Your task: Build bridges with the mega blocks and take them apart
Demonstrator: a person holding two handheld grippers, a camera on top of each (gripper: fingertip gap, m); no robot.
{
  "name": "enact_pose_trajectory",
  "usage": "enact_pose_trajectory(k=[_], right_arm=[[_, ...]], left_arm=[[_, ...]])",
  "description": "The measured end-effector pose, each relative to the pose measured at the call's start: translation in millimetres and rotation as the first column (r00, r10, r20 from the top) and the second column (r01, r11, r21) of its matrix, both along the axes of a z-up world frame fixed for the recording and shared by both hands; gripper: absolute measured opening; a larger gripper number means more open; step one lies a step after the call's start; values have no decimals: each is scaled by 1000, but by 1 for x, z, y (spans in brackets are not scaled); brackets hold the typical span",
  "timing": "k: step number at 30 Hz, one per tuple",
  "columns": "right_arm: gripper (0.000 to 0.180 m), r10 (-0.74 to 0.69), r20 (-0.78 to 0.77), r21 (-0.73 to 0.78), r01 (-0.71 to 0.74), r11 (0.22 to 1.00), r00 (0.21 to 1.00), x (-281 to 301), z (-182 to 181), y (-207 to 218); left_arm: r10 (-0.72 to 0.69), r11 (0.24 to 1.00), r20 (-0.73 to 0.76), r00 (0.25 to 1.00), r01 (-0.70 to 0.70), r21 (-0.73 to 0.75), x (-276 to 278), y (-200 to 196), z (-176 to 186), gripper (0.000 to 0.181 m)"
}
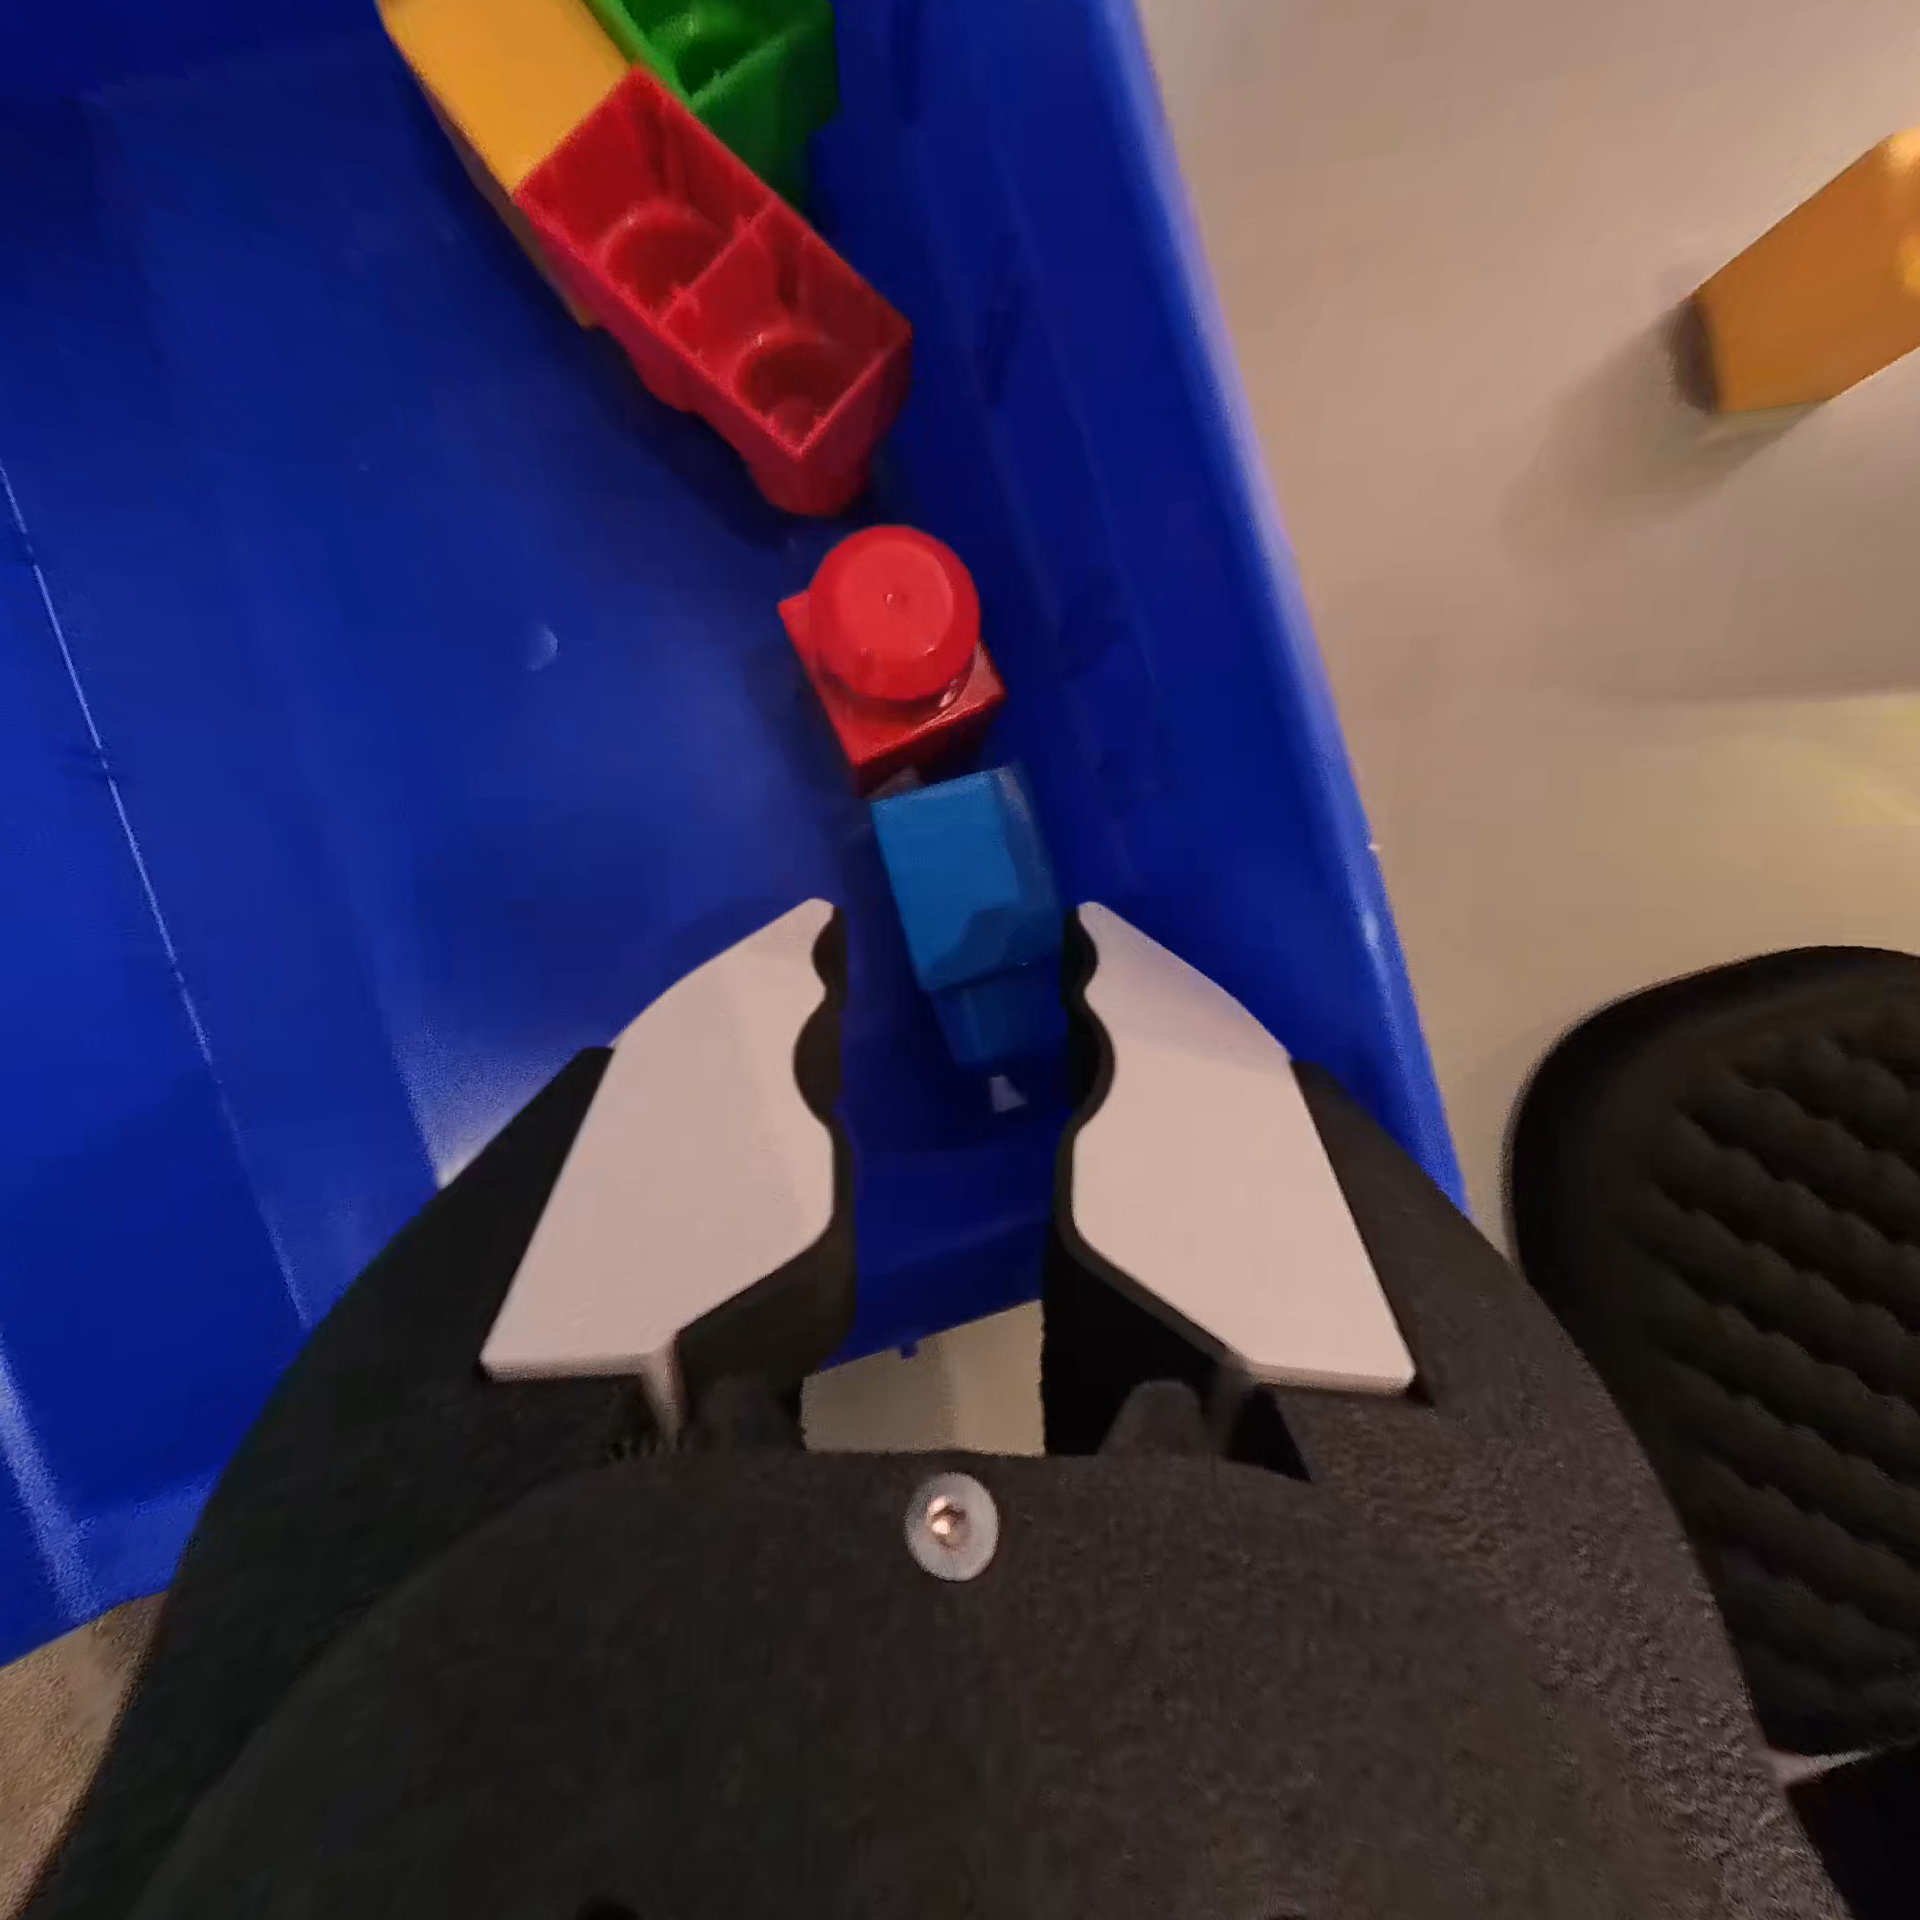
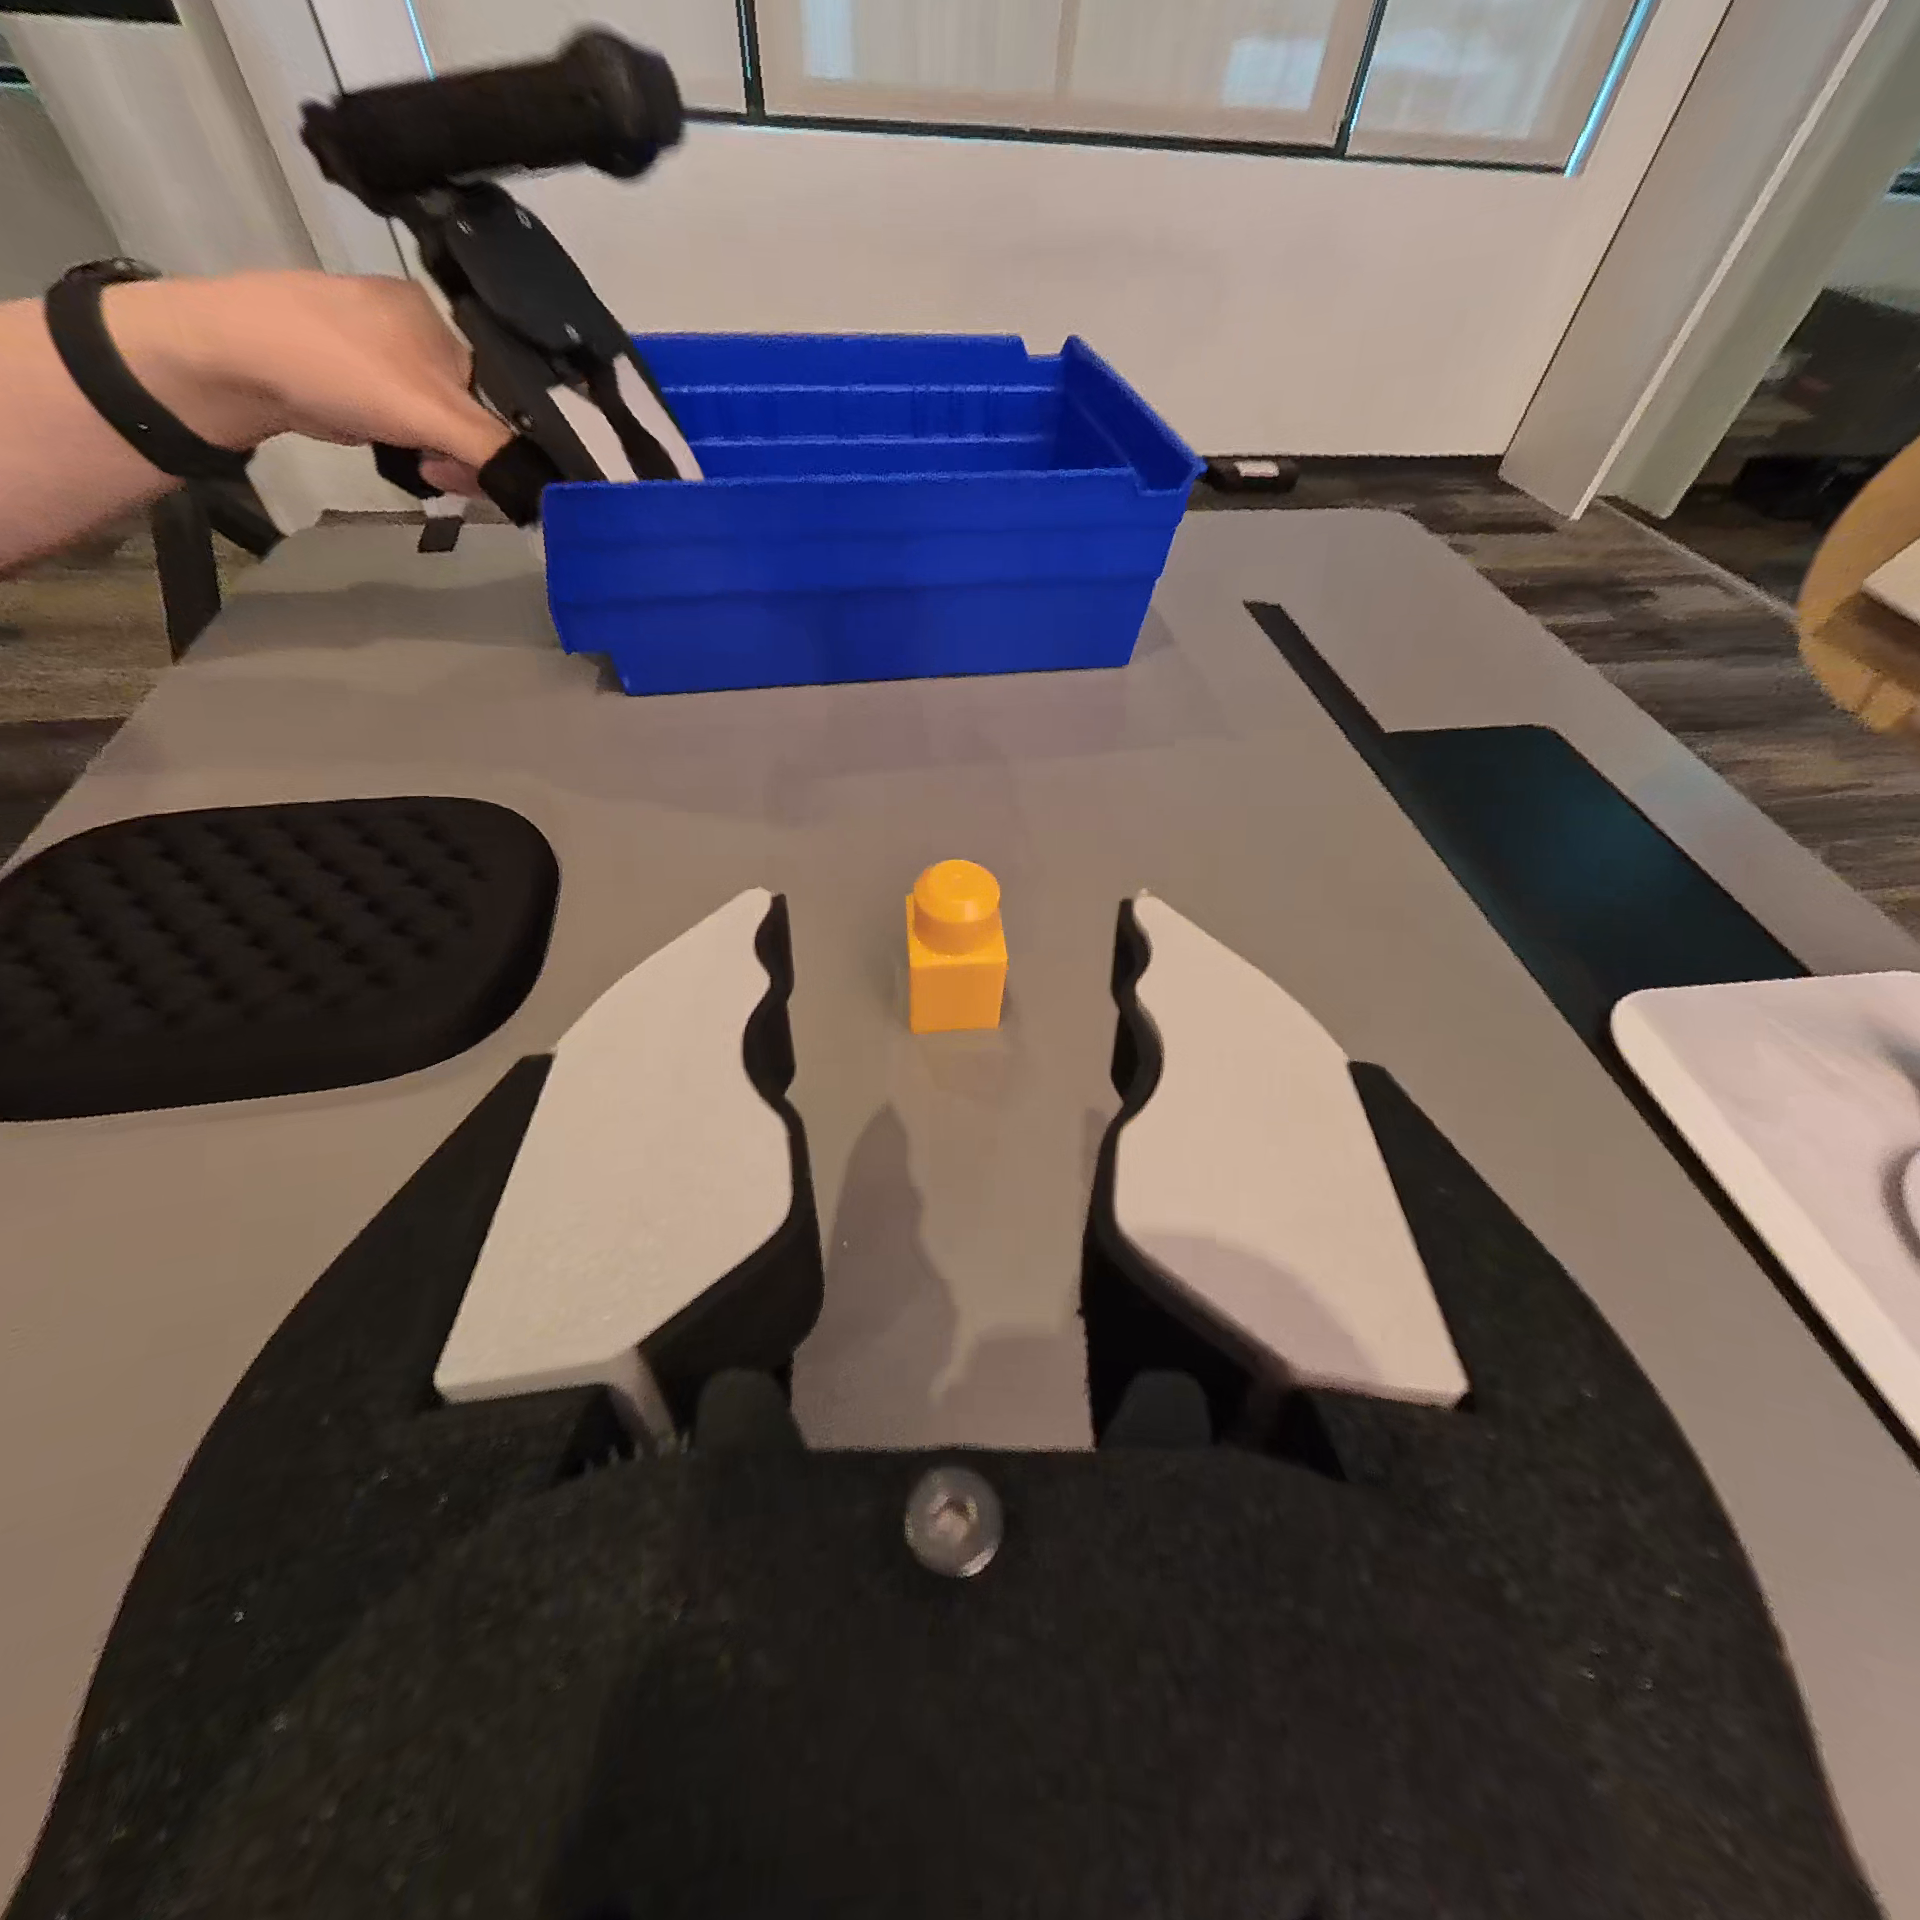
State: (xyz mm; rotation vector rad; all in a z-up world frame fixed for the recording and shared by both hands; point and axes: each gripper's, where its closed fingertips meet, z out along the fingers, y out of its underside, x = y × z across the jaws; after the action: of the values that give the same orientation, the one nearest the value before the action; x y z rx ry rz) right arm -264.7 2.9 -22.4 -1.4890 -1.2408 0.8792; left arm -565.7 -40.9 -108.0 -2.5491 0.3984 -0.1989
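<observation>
Left wrist view: the left tongs (image 1: 951,971) reach down into a blue bin (image 1: 312,727), jaws apart on either side of a small blue block (image 1: 961,894) that lies tipped on its side against the bin's right wall; whether the pads touch it cannot be told. Just beyond lies a red single-stud block (image 1: 894,655), stud toward the camera, then a red two-stud block (image 1: 727,301) with its hollow underside showing, joined to a yellow block (image 1: 499,83), with a green block (image 1: 727,62) beside them.

Right wrist view: the right tongs (image 2: 951,935) hover low over the grey desk (image 2: 1195,790), jaws wide apart and empty. A small yellow single-stud block (image 2: 956,961) stands upright on the desk just ahead of the tips. A black textured pad (image 2: 260,945) lies to the left.
</observation>
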Motion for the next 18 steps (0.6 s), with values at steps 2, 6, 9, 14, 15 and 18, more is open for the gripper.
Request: enact_pose_trajectory(k=[2, 6, 9, 14, 15, 18], right_arm=[[58, 0, -22, 3, 0, 1000, 1000, 4, 6, -1], [58, -9, -11, -7, 9, 1000, 1000, 10, 4, 2], [58, -13, -1, -14, 13, 1000, 1000, 14, 1, 3], [58, -14, -2, -4, 14, 1000, 1000, 15, 3, 2], [57, -12, -3, -3, 12, 1000, 1000, 15, 4, 2], [58, -12, 6, 2, 12, 1000, 1000, 16, 3, 2]], left_arm=[[-2, 996, -28, 1000, -1, -91, -3, 0, -7, 41], [-13, 979, 9, 1000, 15, -202, -2, 4, -10, 44], [-18, 965, 11, 1000, 20, -262, -7, 6, -10, 46], [3, 975, -94, 996, -24, -219, -40, 16, -7, 39], [-4, 978, -99, 995, -16, -208, -44, 17, -7, 39], [-29, 981, 116, 993, 50, -185, -24, 12, 2, 42]])
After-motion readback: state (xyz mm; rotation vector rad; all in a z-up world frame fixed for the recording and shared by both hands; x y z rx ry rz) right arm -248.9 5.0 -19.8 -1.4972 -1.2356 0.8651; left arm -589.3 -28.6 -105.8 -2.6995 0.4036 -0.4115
